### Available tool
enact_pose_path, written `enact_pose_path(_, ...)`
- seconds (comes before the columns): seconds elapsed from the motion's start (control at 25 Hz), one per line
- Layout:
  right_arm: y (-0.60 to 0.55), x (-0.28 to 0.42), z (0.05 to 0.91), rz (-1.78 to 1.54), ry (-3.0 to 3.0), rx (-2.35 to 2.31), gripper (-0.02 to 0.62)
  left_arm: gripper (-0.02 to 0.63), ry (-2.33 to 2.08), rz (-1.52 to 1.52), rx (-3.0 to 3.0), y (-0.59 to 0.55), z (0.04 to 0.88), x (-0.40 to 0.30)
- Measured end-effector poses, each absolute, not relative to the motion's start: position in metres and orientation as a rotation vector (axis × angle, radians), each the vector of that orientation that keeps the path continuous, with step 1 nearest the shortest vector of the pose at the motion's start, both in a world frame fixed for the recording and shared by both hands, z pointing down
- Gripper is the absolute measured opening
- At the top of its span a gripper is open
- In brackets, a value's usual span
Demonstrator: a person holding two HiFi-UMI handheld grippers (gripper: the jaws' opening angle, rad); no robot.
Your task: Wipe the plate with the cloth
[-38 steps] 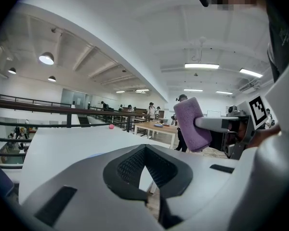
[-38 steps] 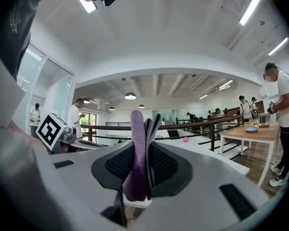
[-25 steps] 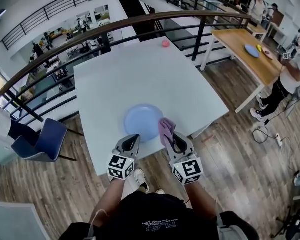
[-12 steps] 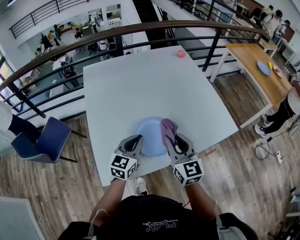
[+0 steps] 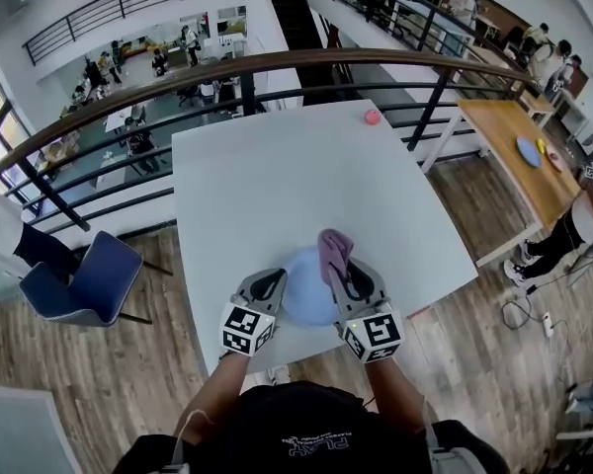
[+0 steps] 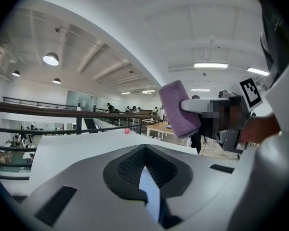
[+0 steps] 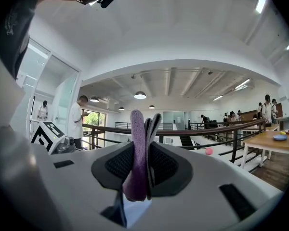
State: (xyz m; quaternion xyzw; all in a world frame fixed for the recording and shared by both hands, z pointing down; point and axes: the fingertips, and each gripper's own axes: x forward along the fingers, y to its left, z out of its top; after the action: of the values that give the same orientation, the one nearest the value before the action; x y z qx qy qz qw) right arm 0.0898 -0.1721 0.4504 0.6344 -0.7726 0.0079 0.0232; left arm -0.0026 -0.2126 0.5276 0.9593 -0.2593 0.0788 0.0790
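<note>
Right gripper [image 5: 344, 276] is clamped on the purple cloth [image 5: 333, 248]. It's folded and fuzzy, with its long axis running straight out along the jaws and its free end aimed at the table's [image 5: 267, 166] far side. Left gripper [image 5: 274, 282] is pinched tight on the rim of the pale blue round plate [image 5: 308, 289], at the table's near edge.

Legible text: none, as far as I can read | shirt [image 5: 277, 428]: white print, upside down, too small | left marker cube [image 5: 244, 329], right marker cube [image 5: 374, 335]: square codes, no lettering
</note>
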Motion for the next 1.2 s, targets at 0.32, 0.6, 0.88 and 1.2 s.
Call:
enact_pose_path(0.32,-0.192,0.08,0.462,0.036,-2.377,1.926,0.098,0.003,-0.798,0.256,2.887,-0.226,0.532,-0.018)
enact_pose_path(0.6,-0.209,0.09,0.478,0.064,-2.424,1.825,0.098,0.003,-0.886,0.334,2.895,-0.237,0.543,-0.008)
enact_pose_path(0.88,-0.221,0.1,0.483,0.01,-2.511,1.656,0.098,0.003,-1.022,0.344,2.801,-0.248,0.553,-0.003)
enact_pose_path(1.2,-0.222,0.117,0.518,0.104,-2.528,1.585,0.098,0.003,-1.061,0.231,2.663,-0.249,0.567,0.004)
